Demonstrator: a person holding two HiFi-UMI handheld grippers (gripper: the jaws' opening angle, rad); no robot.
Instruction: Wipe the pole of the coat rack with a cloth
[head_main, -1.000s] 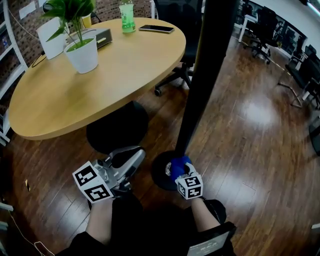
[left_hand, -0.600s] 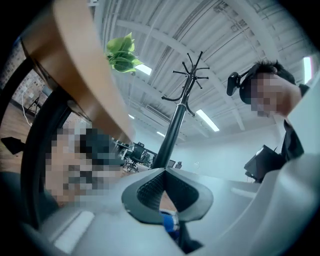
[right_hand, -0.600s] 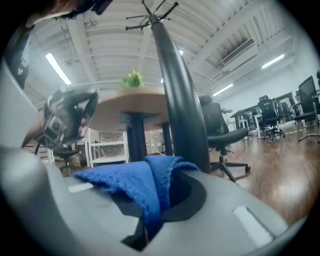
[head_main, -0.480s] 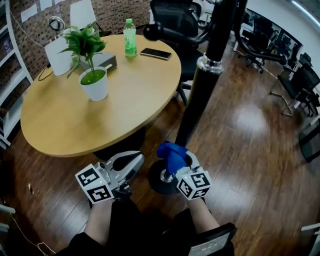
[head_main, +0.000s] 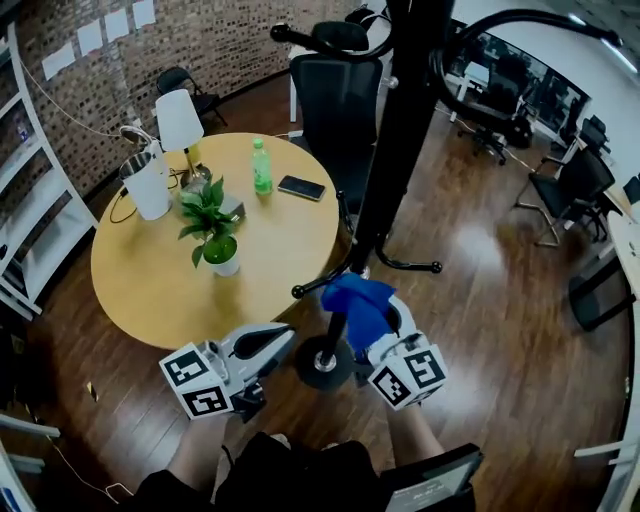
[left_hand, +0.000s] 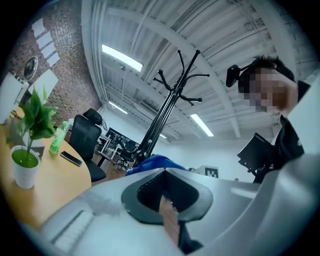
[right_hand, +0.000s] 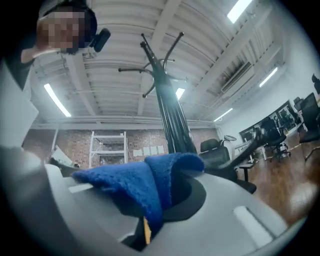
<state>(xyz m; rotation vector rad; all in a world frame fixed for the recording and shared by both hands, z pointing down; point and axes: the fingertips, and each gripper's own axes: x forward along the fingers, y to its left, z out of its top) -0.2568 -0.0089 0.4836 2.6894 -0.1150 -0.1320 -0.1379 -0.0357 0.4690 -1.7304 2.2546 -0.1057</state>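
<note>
Now the cloth (head_main: 358, 303) was clamped by the right gripper (head_main: 374, 324) beside the pole (head_main: 400, 140); the left gripper (head_main: 278, 338) was closed, empty.

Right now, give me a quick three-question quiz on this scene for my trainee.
1. True or false: the right tool is shut on the blue terry cloth.
2. Which of these stands on the round wooden table? A: a red mug. B: a green plastic bottle. C: a folded umbrella.
3. What colour is the round pot under the leafy green plant?

Key: 1 true; 2 B; 3 white.
</note>
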